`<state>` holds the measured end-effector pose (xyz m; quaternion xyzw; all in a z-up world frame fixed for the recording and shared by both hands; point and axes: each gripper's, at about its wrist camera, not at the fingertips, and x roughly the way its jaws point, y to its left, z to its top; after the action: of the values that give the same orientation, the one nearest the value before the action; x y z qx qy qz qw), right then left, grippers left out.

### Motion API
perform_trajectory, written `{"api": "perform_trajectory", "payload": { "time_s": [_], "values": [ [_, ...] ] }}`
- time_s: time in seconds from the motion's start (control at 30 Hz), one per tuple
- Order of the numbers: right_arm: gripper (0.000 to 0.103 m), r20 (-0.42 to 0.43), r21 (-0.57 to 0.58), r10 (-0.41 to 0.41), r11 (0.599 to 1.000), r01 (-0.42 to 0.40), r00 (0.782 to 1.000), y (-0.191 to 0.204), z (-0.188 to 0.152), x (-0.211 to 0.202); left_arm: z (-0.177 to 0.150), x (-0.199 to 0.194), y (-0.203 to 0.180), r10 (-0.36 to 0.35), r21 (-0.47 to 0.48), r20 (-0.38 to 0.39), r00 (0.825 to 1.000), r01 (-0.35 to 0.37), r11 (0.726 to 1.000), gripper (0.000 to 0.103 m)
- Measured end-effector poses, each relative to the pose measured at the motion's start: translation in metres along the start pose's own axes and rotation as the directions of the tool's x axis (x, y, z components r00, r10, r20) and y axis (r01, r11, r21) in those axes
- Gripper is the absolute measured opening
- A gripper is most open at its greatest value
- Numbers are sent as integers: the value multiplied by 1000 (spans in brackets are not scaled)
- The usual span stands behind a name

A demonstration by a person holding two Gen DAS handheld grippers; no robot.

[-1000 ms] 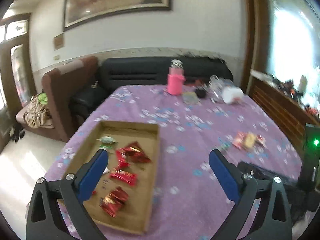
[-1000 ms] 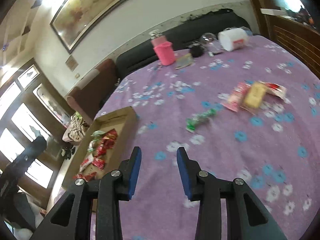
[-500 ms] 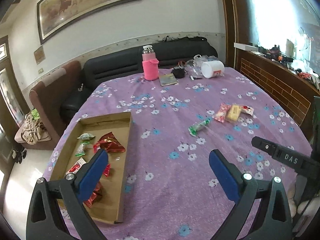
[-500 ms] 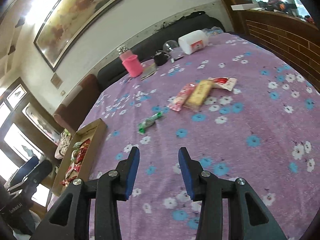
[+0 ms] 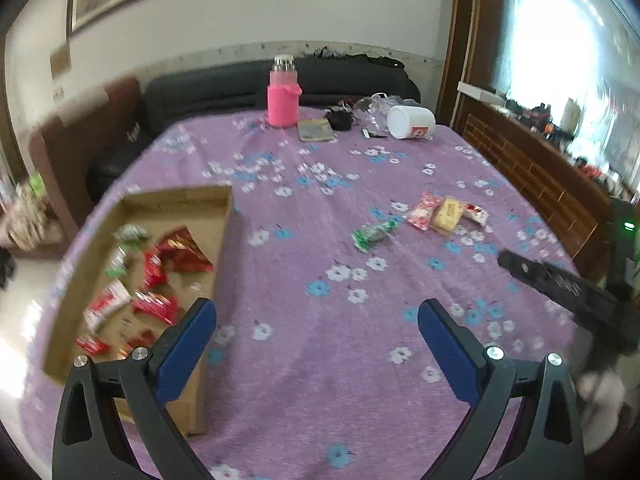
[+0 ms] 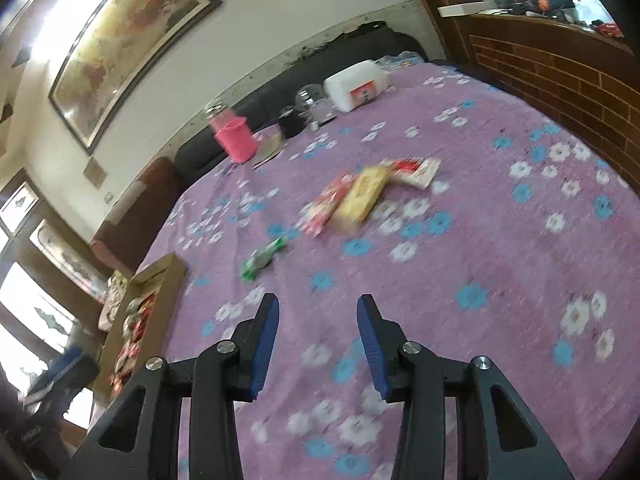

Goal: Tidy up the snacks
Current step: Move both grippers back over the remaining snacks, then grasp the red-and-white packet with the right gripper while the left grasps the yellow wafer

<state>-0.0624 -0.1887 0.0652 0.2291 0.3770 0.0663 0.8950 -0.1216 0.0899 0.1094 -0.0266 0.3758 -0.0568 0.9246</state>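
A shallow cardboard box on the left of the purple floral table holds several red and green snack packets; the box also shows in the right wrist view. Loose on the cloth lie a green packet, a pink packet, a yellow bar and a red-white packet. My left gripper is wide open and empty above the cloth beside the box. My right gripper is open and empty, short of the loose snacks.
At the far table edge stand a pink-sleeved bottle, a small book, a black object, a glass jar and a tipped white tub. A dark sofa lies behind; a brick-faced ledge runs along the right.
Both grippers have moved forward and lower over the table, so the box and loose snacks look nearer. Neither gripper has taken hold of anything.
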Motion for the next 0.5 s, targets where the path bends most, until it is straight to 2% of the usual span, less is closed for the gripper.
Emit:
{"api": "perform_trajectory", "payload": {
  "time_s": [0.1, 0.27, 0.37, 0.43, 0.5],
  "values": [
    [43, 2, 3, -82, 997, 82, 997, -16, 33, 22, -4, 7, 4, -46, -45, -12, 999, 45, 998, 101],
    [43, -39, 32, -137, 990, 138, 990, -28, 84, 73, -3, 10, 10, -79, -67, -4, 997, 79, 995, 101],
    [43, -37, 8, -227, 974, 227, 973, -24, 109, 106, -2, 14, 14, -88, -74, -14, 996, 87, 994, 101],
    [43, -43, -7, -297, 955, 297, 954, -24, 122, 128, -3, 15, 17, -91, -76, -18, 996, 90, 993, 101],
    [43, -87, -41, -314, 949, 312, 945, -24, 128, 147, -3, 16, 21, -90, -71, -19, 996, 88, 994, 101]
  ]
}}
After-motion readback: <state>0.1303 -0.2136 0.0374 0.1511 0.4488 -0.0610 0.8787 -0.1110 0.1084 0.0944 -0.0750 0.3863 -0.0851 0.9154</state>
